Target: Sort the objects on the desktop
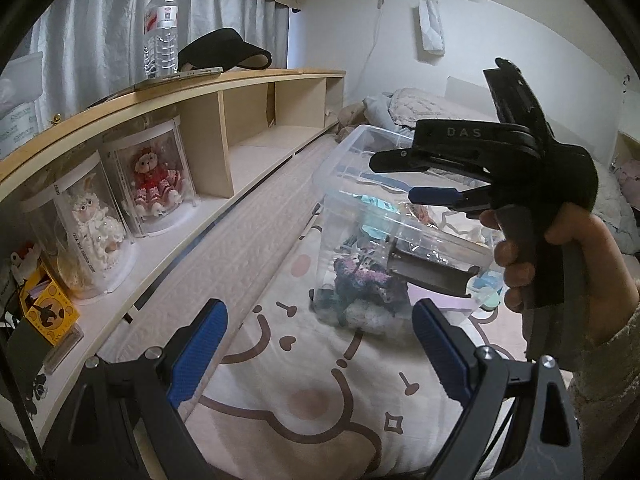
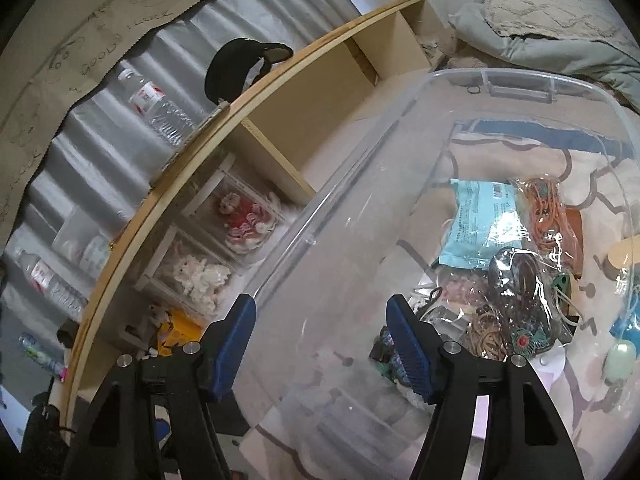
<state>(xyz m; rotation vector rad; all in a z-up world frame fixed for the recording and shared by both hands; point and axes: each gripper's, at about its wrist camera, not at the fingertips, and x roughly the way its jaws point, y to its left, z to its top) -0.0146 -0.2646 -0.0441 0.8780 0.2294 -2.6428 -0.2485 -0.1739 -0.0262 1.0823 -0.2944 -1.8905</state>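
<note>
Drop-off step: right hand-held gripper released, empty, over clear storage bin. Left hand-held gripper released, empty. Next: fetch another item.

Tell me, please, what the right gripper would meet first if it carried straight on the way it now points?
Most likely the clear plastic bin: the right gripper has open jaws straddling its near wall, so the rim or wall comes first, then the bagged trinkets inside. Depth is hard to judge.

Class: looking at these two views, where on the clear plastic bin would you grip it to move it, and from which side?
Grip the clear plastic bin by its thin upright wall at the rim, coming from above. The right gripper already straddles that wall, jaws open.
</note>
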